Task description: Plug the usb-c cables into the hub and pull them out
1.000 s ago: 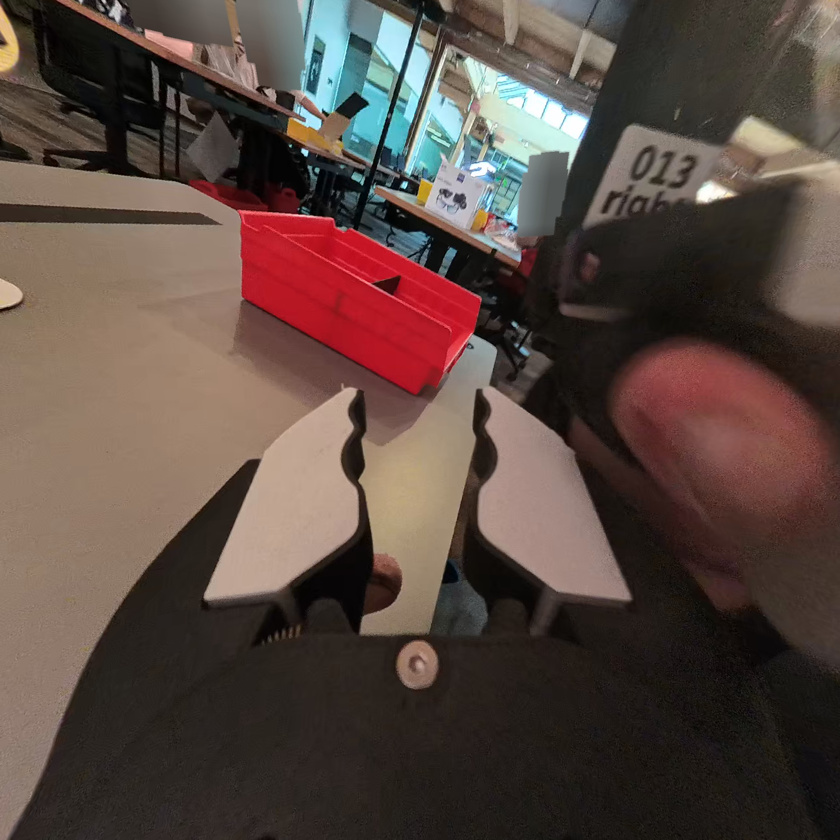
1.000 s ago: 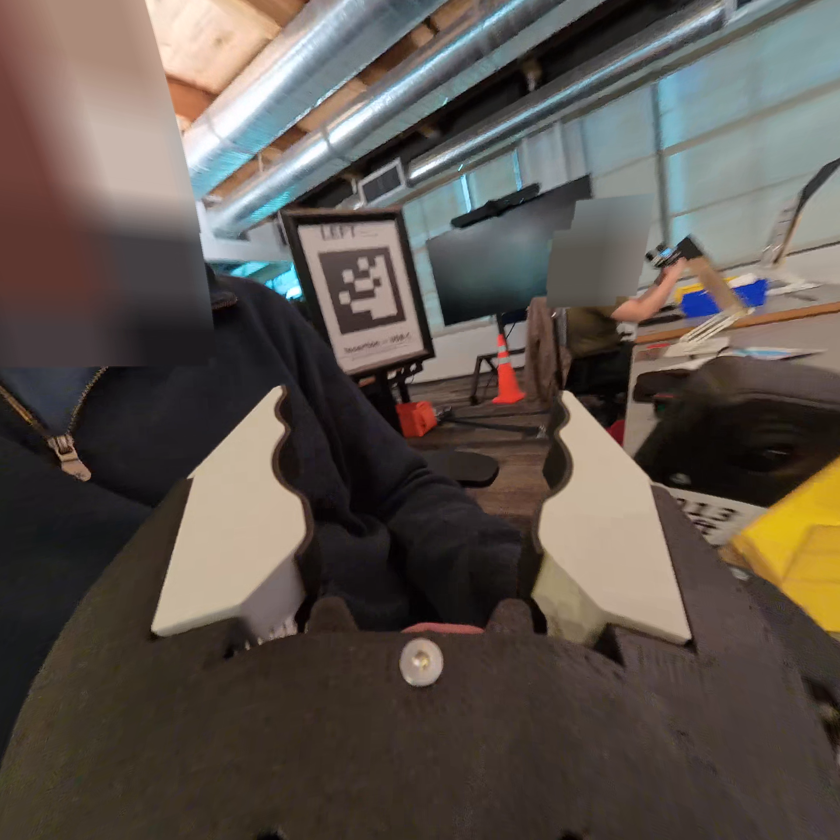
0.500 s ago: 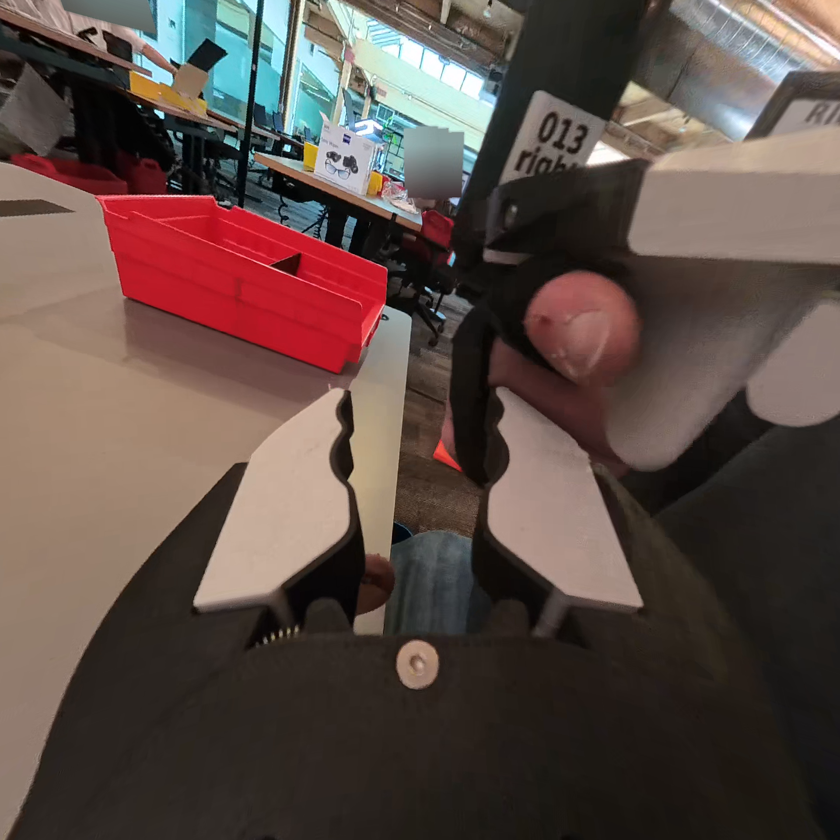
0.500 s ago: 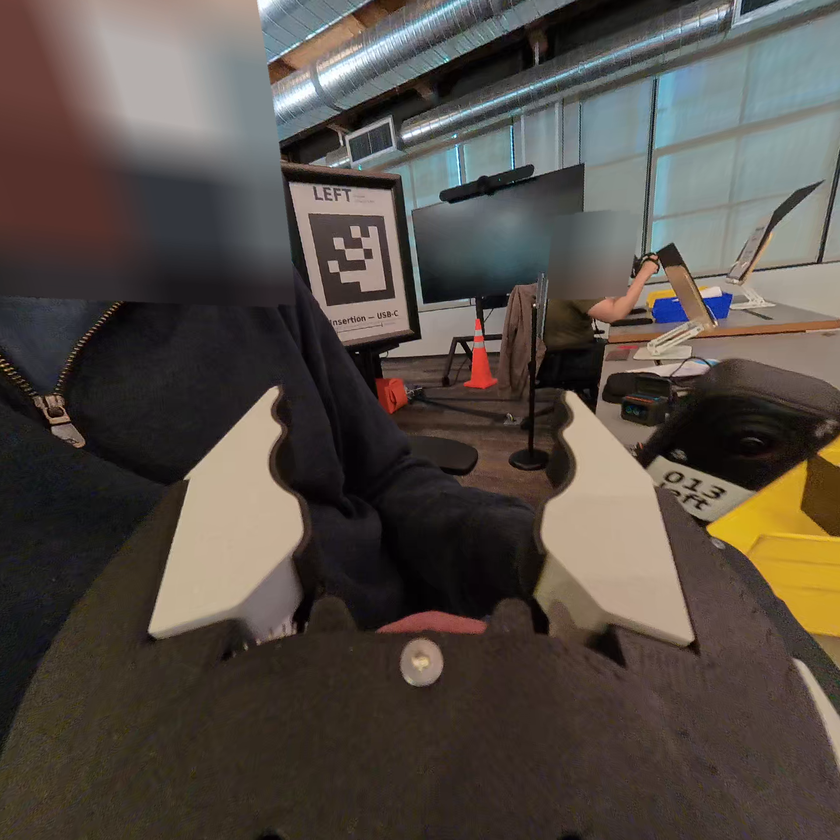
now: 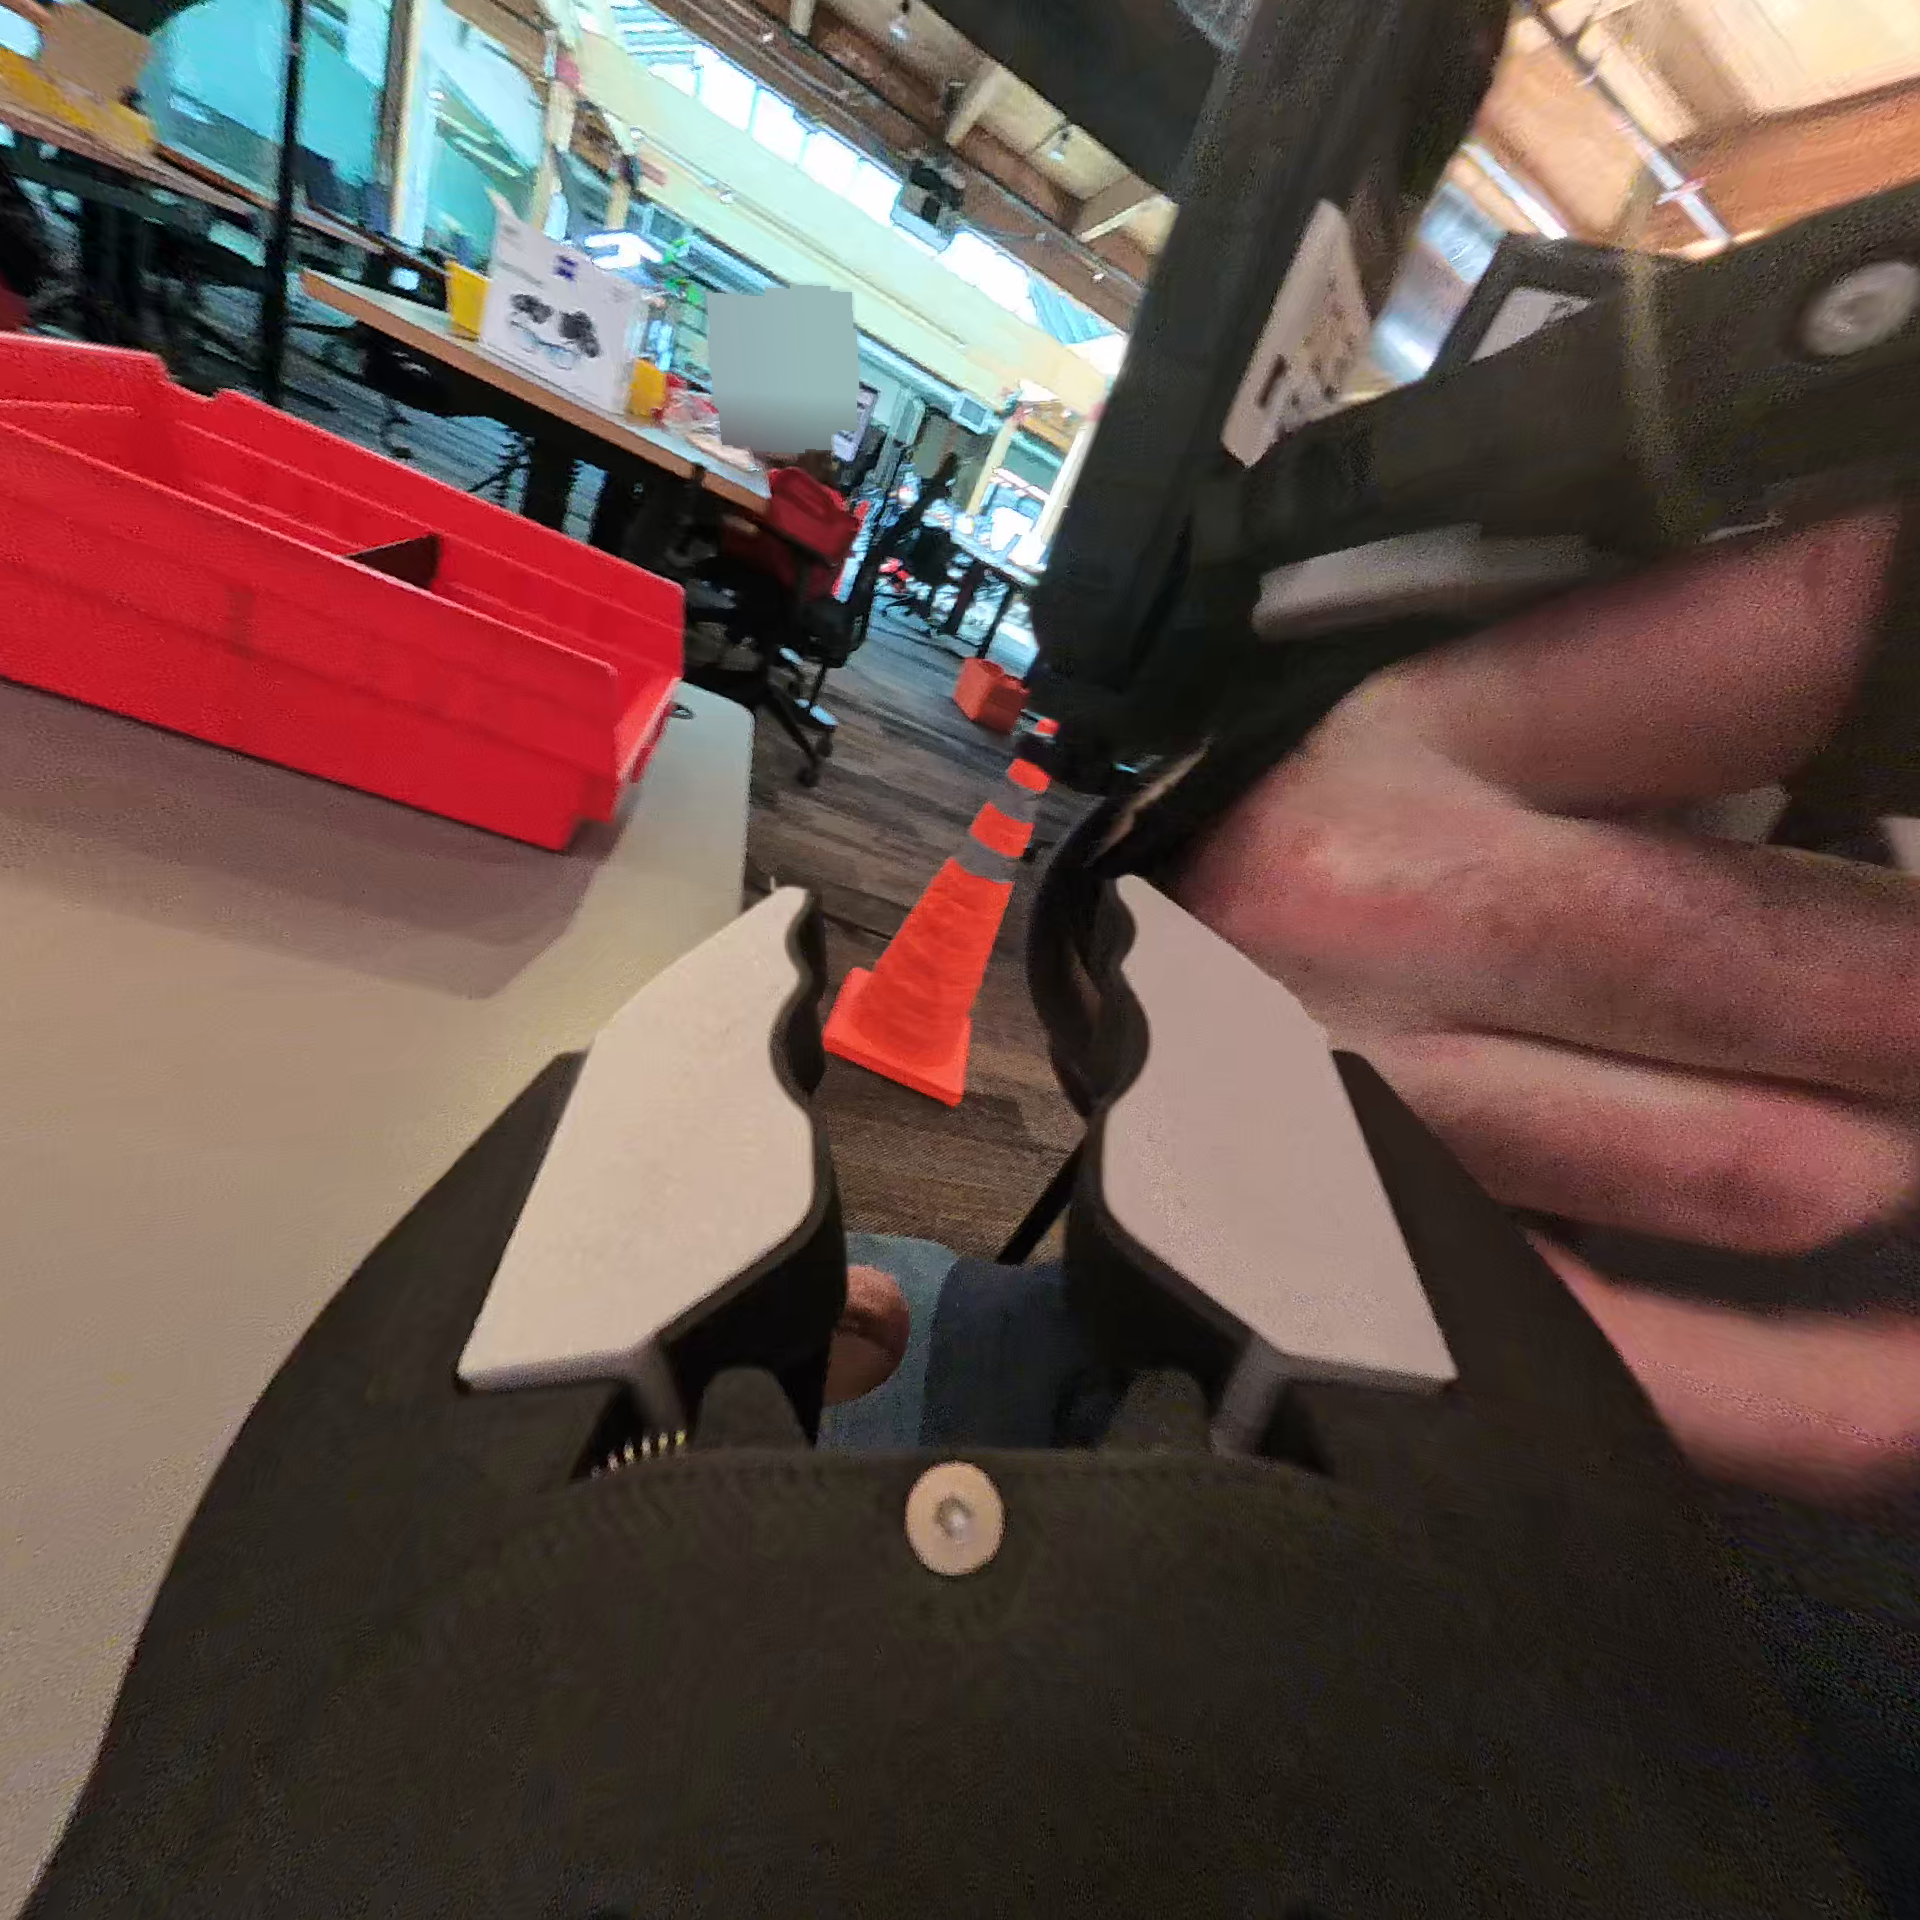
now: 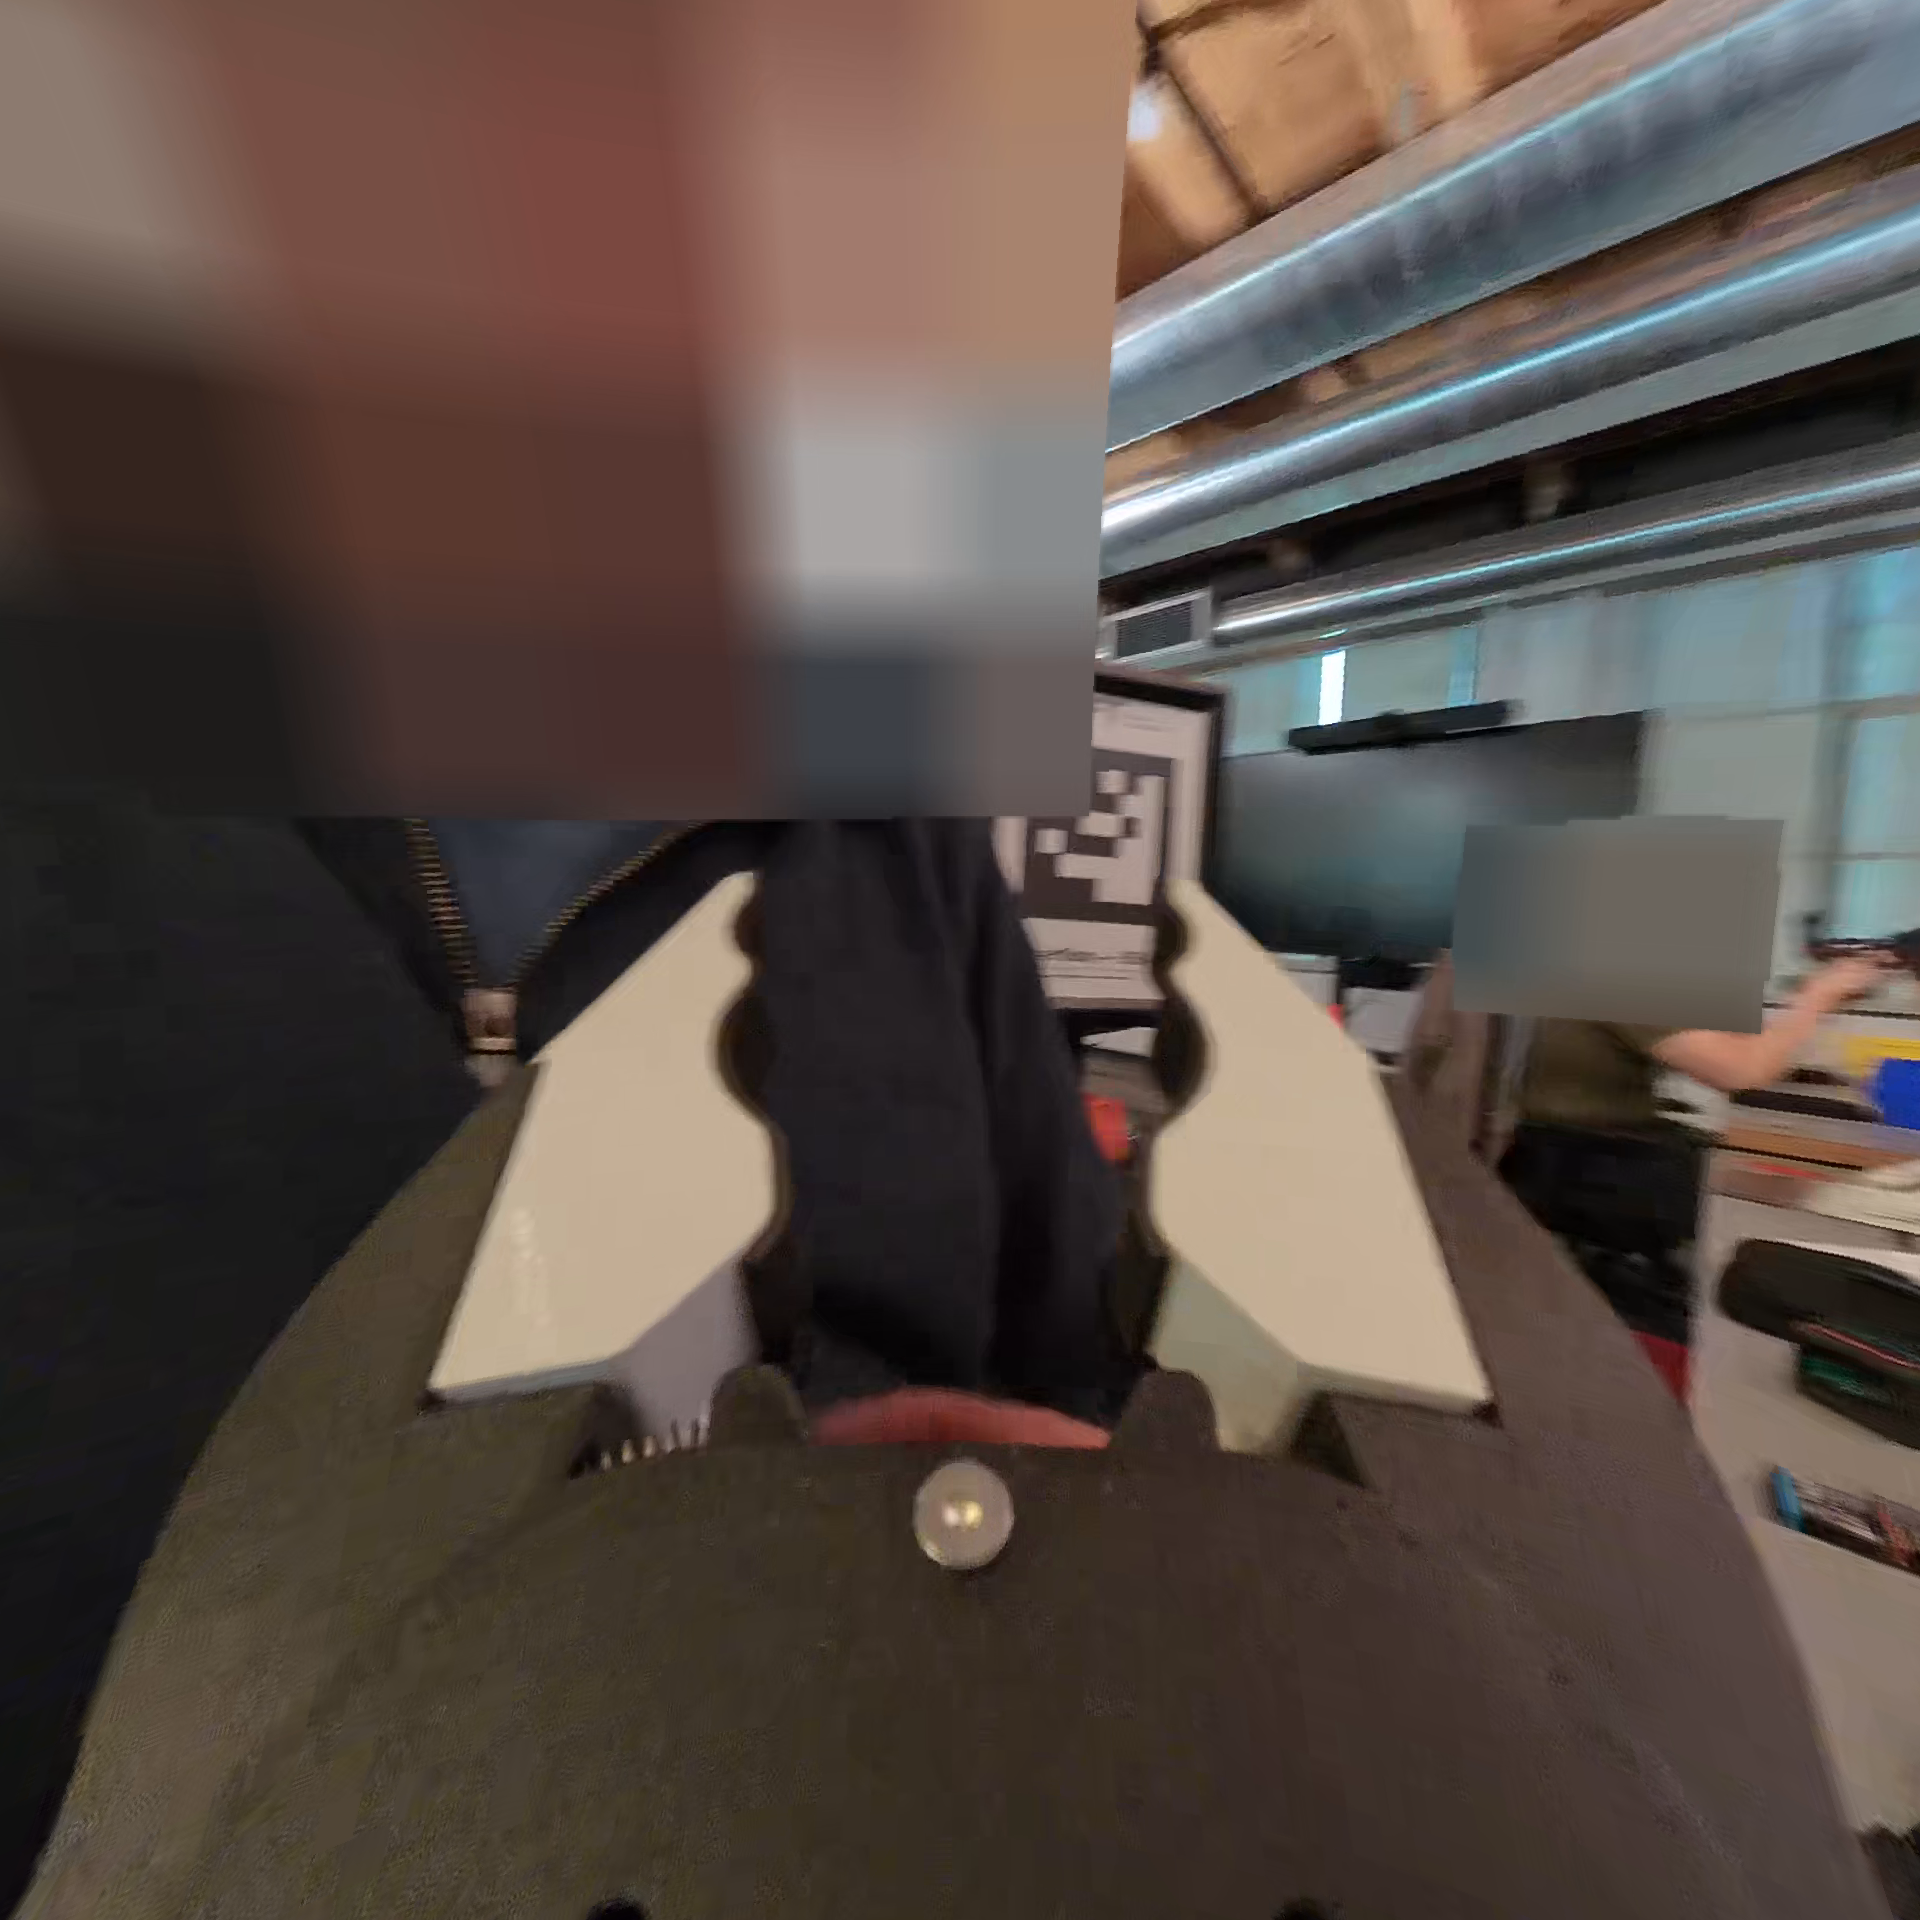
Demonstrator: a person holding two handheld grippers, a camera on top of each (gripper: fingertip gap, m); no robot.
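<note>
Left wrist view: the left gripper (image 5: 961,940) is spread apart with nothing between its fingers. It now looks past the edge of the gray table (image 5: 312,1039) at the floor and an orange cone (image 5: 925,966). A second ago it looked down along the table top.

Red bin: the red bin (image 5: 312,644) sits on the table and has slid over to the left side of the picture, so the left tool has swung to the right.

Other tool: the right gripper's black body (image 5: 1507,416) is close up on the right, held by a hand (image 5: 1558,987). It has grown bigger in this view than a moment ago.

Right wrist view: the right gripper (image 6: 956,914) is spread apart too and holds nothing. It points at a person's dark jacket (image 6: 914,1091), and the picture is more blurry than before, so it is moving.

Sign: a framed black-and-white sign (image 6: 1122,831) stands behind the jacket.

Cables and hub: I cannot see any usb-c cable or hub in either view, so I cannot tell where they are.

What it means: I think both tools are just being carried around. No plugging has begun. They must turn to the table and find the cables first.
</note>
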